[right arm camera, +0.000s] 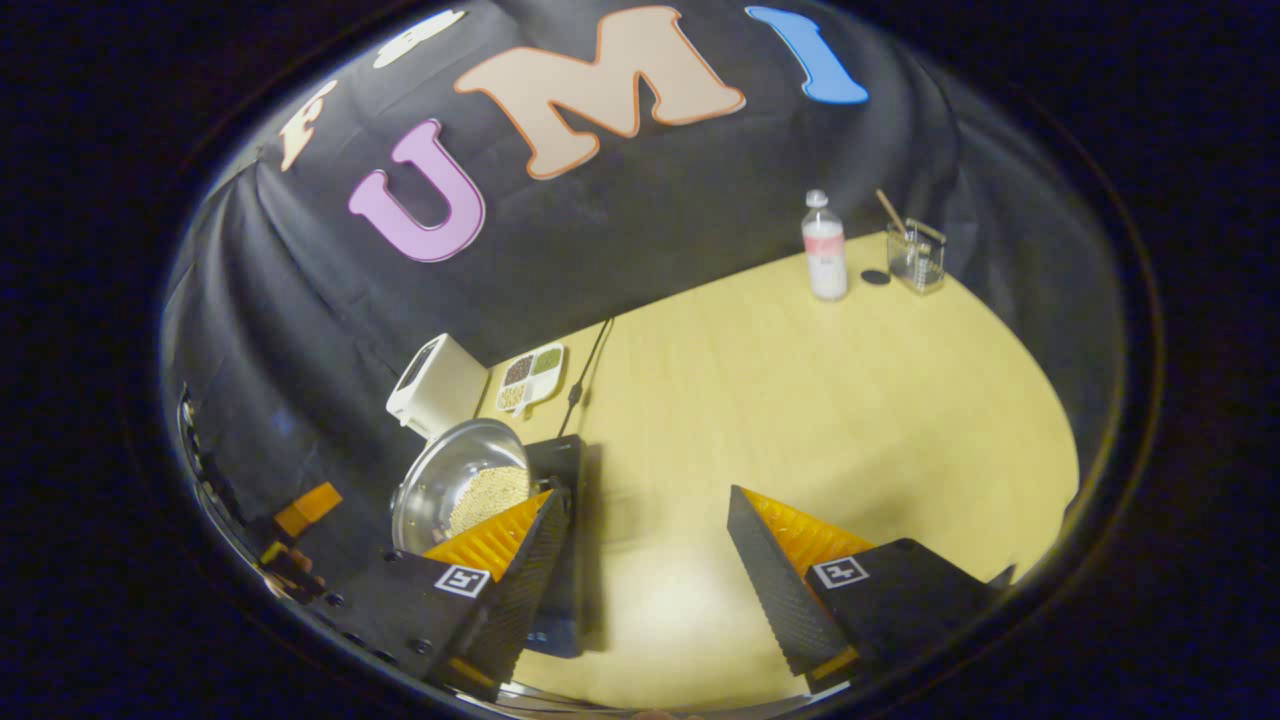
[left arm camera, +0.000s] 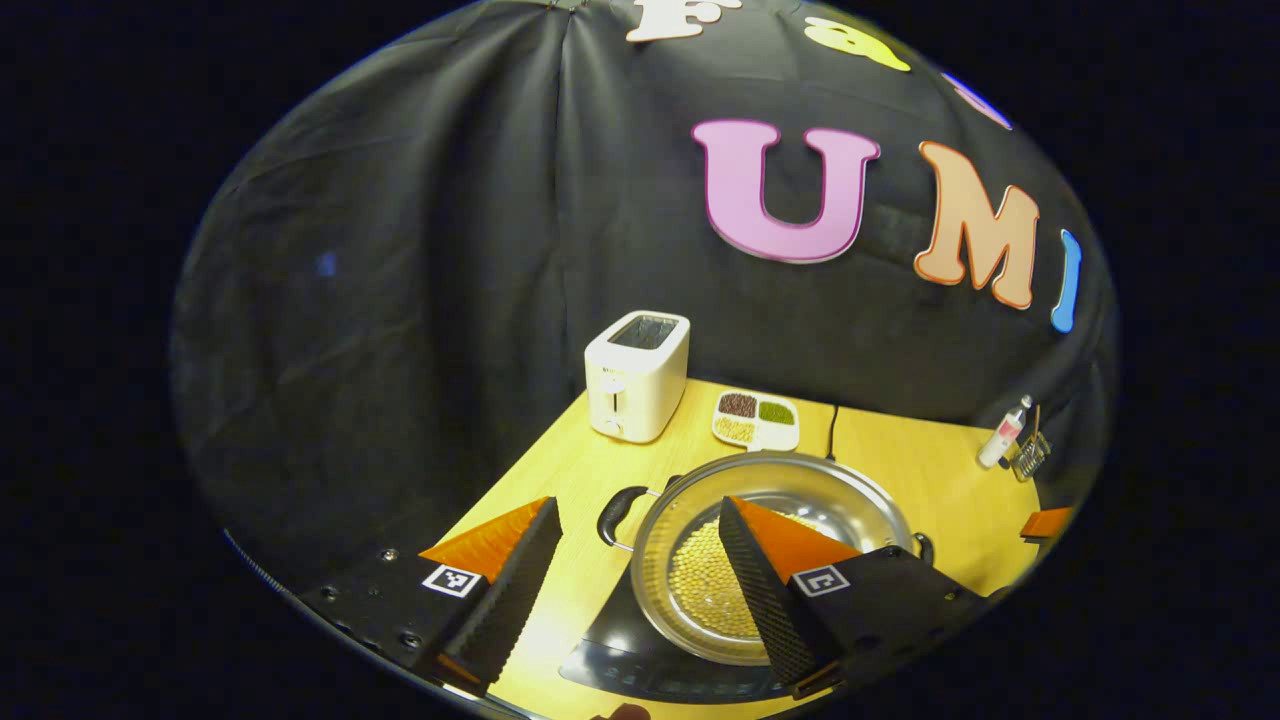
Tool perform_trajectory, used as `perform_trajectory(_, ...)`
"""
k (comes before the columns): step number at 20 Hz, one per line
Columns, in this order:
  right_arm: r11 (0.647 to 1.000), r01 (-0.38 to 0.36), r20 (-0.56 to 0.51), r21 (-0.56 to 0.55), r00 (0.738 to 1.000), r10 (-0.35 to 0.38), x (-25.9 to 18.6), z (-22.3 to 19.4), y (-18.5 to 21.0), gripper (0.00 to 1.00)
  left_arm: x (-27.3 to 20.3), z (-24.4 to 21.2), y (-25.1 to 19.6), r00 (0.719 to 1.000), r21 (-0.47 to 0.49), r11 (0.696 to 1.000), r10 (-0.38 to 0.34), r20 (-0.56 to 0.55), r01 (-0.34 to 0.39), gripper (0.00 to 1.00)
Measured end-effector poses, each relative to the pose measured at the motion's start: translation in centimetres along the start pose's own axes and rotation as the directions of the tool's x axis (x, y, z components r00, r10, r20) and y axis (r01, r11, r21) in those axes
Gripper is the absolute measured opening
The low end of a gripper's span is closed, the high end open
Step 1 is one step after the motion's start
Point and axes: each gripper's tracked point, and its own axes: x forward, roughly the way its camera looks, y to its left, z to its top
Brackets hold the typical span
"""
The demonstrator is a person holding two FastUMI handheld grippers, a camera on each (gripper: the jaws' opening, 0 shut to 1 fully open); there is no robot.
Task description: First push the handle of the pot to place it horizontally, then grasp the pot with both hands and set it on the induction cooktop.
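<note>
While its two fingers stand wide apart with nothing between them, the left hand-held gripper (left arm camera: 640, 580) hangs above the counter (left arm camera: 940, 480), as the left gripper view shows. Its right finger sits in front of the pot (left arm camera: 700, 540), and its left finger is off to the side over bare wood. The pot is a shiny round pan with small yellow beans in it. It rests on the black induction cooktop (left arm camera: 640, 670), which peeks out under its near edge. A black handle (left arm camera: 620, 513) sticks out from the pot's left side, and a second dark handle shows at its right rim. Behind the pot stands a white toaster (left arm camera: 637, 375). Next to the toaster lies a white tray (left arm camera: 757, 420) with little heaps of grains in its parts.

In the right gripper view, the right hand-held gripper (right arm camera: 645, 570) is also open wide and holds nothing. It hangs over a bare part of the counter. The pot (right arm camera: 445, 480) is off to its left, partly behind its left finger, on the induction cooktop (right arm camera: 570, 460). A dark cord (right arm camera: 588, 365) runs back from the cooktop toward the wall. Far across the counter stand a bottle (right arm camera: 825, 250) and a clear cup (right arm camera: 917, 257) with a stick in it.
</note>
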Motion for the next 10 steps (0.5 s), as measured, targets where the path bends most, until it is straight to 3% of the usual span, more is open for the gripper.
perform_trajectory(1,1.0,-0.012,0.022,-0.024,1.0,0.012,-1.5,1.2,-1.1,1.0,-1.6,1.0,-1.5,0.999,-0.012,1.0,0.011,0.04,-0.011,0.96)
perform_trajectory(2,0.999,-0.035,0.041,-0.04,0.998,0.037,-3.1,2.1,-1.8,0.92,-3.2,2.0,-3.3,0.997,-0.032,0.999,0.022,0.079,-0.019,0.96)
perform_trajectory(5,0.992,-0.096,0.142,-0.083,0.984,0.107,-8.1,6.3,-3.7,1.0,-8.1,4.7,-8.6,0.981,-0.076,0.997,0.006,0.192,0.009,0.96)
perform_trajectory(6,0.99,-0.102,0.181,-0.097,0.976,0.119,-9.5,7.6,-4.3,0.92,-9.9,5.6,-9.9,0.974,-0.078,0.997,-0.004,0.225,0.022,0.96)
perform_trajectory(10,0.986,-0.086,0.329,-0.145,0.935,0.13,-15.4,11.9,-5.5,0.92,-14.6,8.8,-14.6,0.935,-0.031,0.999,-0.03,0.354,0.044,0.96)
